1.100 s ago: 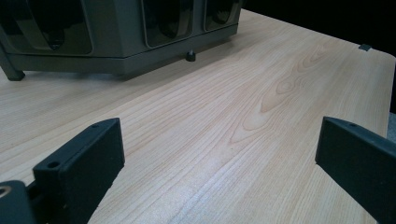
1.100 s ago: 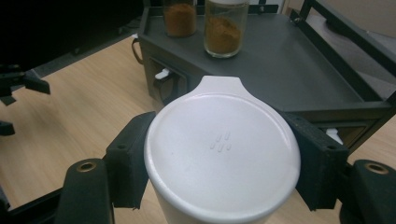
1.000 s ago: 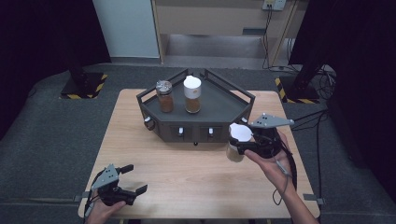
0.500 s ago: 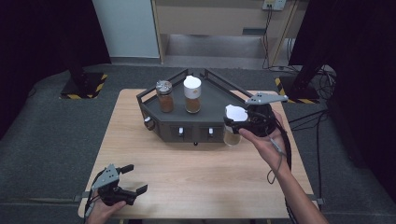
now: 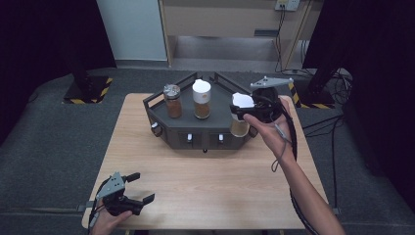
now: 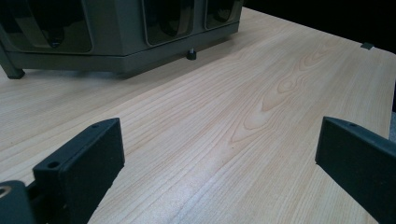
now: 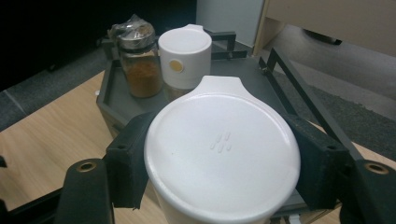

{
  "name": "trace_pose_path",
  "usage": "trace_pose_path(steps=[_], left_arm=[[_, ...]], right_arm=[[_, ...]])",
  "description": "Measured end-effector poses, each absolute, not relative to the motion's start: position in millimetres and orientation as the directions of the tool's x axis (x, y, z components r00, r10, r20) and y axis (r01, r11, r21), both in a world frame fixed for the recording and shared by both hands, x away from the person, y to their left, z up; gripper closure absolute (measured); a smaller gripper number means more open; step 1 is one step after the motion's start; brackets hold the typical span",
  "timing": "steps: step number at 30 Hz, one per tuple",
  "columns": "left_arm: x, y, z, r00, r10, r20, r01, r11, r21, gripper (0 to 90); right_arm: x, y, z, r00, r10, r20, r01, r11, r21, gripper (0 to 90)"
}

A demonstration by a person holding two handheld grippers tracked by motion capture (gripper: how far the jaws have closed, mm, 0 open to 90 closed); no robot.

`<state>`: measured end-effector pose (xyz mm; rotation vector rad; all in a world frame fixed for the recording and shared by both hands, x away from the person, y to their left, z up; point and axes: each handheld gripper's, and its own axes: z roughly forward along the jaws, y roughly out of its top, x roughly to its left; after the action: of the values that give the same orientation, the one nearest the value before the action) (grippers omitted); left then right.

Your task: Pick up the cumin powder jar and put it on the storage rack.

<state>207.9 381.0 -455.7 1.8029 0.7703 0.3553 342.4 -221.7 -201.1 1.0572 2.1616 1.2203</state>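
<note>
A dark hexagonal rack (image 5: 218, 128) stands at the table's far middle. On it are a silver-capped spice jar (image 5: 172, 100) (image 7: 139, 60) and a white-lidded jar (image 5: 201, 99) (image 7: 184, 55). My right gripper (image 5: 244, 110) (image 7: 219, 158) is shut on a third white-lidded jar (image 5: 241, 115) (image 7: 223, 156) of tan powder, held over the rack's right front edge. My left gripper (image 5: 138, 188) (image 6: 219, 156) rests open near the table's front left corner, with bare wood between its jaws.
The wooden table (image 5: 210, 181) has open room in front of the rack. Small knobs line the rack's front face (image 5: 190, 139). A dark railing (image 7: 299, 93) runs along the rack's right side. Grey floor mat (image 5: 54, 142) surrounds the table.
My right gripper has carried the white-lidded jar from the table's right side up and away to the rack's right front edge. The left gripper has stayed put.
</note>
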Motion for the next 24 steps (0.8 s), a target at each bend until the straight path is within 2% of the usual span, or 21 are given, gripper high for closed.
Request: trace_pose_path(steps=[24], left_arm=[[207.8,381.4,-455.6,0.744,0.655,-0.129,0.333,-0.196,0.922,0.3]], right_arm=[[393.9,-191.5,-213.7,-0.512,0.859,-0.023,0.443,0.287,0.849,31.0]])
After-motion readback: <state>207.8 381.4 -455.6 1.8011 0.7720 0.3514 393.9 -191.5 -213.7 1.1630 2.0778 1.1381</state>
